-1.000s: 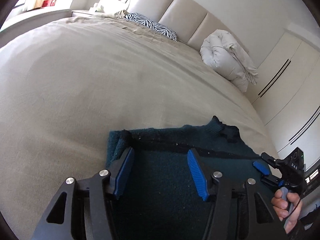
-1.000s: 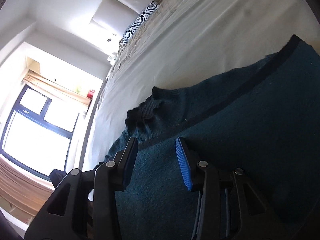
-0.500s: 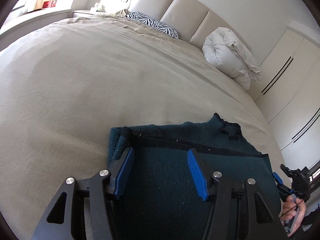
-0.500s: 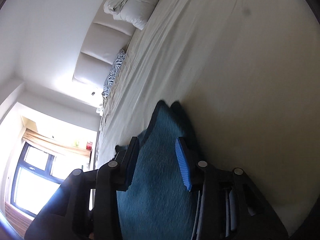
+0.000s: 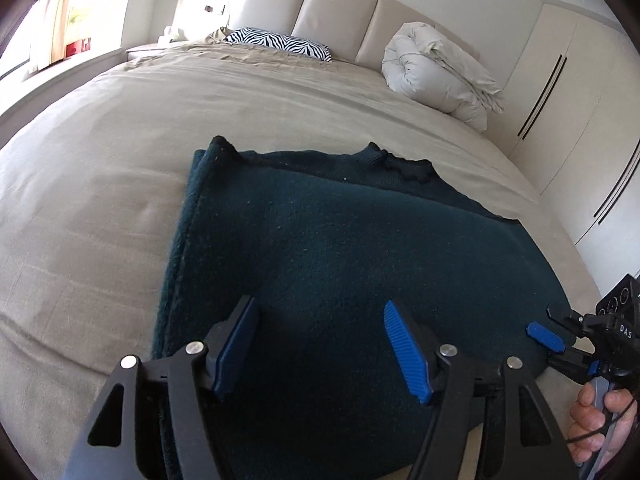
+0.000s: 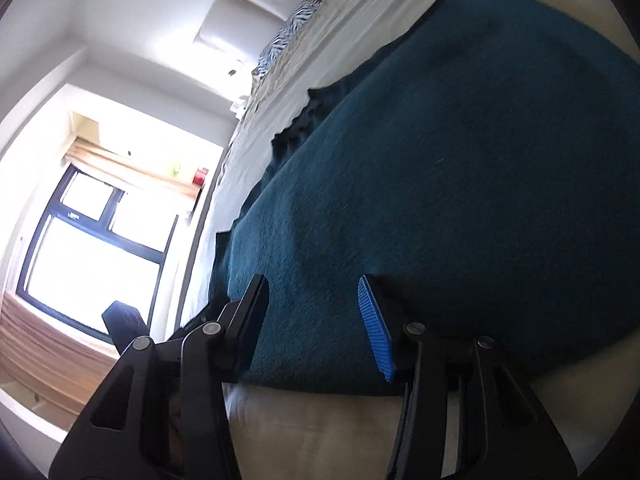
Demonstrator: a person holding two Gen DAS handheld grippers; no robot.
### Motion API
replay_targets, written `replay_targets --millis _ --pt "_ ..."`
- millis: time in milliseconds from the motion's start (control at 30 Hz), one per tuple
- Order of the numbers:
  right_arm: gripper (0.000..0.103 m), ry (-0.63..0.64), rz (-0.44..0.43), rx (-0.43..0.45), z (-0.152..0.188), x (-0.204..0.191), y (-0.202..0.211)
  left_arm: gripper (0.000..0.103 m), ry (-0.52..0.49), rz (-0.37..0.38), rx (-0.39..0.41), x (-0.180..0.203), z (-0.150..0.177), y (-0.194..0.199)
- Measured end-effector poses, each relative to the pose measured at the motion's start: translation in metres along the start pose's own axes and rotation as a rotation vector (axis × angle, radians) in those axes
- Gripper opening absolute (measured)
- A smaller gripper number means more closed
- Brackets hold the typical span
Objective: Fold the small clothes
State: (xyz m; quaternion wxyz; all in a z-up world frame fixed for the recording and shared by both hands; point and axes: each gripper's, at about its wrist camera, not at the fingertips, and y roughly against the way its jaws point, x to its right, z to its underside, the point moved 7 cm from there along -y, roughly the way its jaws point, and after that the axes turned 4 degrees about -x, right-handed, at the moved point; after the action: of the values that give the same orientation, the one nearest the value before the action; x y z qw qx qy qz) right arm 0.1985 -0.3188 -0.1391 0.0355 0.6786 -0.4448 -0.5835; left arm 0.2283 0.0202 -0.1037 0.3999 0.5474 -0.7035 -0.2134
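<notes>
Left wrist view: the left gripper hangs over the sweater, jaws opening, nothing pinched; the right gripper, also opening, is off the near hem. Release cleanly, then smooth the fold. The sweater lies flat on the bed, collar toward the headboard, long axis probably crosswise.

One dark teal garment lies on one bed. One zebra pillow and one rolled white duvet sit there. Two hand-held grippers show.

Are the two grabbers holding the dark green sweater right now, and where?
No. The left gripper and right gripper are both opening over the sweater; neither pinches it.
</notes>
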Motion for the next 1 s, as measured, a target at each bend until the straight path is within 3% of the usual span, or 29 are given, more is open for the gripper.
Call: replay_targets --millis 167,333,533,567,1000 --pt "0.046 -0.155 0.024 0.14 -0.01 0.044 0.061 0.068 0.064 0.004 0.007 -0.022 0.007 0.026" --pt "0.048 -0.138 0.038 0.174 0.02 0.047 0.112 0.072 0.218 0.024 0.082 -0.059 0.021 0.073" --pt "0.052 -0.063 0.039 0.136 0.041 0.014 0.105 0.073 0.375 0.088 0.03 -0.1 0.038 0.085" --pt "0.052 -0.048 0.037 0.128 0.046 0.013 0.122 0.073 0.39 0.109 0.013 -0.103 0.039 0.084" --pt "0.052 0.165 0.027 -0.059 0.069 -0.083 0.077 0.074 0.383 0.226 -0.132 -0.098 0.015 0.039"
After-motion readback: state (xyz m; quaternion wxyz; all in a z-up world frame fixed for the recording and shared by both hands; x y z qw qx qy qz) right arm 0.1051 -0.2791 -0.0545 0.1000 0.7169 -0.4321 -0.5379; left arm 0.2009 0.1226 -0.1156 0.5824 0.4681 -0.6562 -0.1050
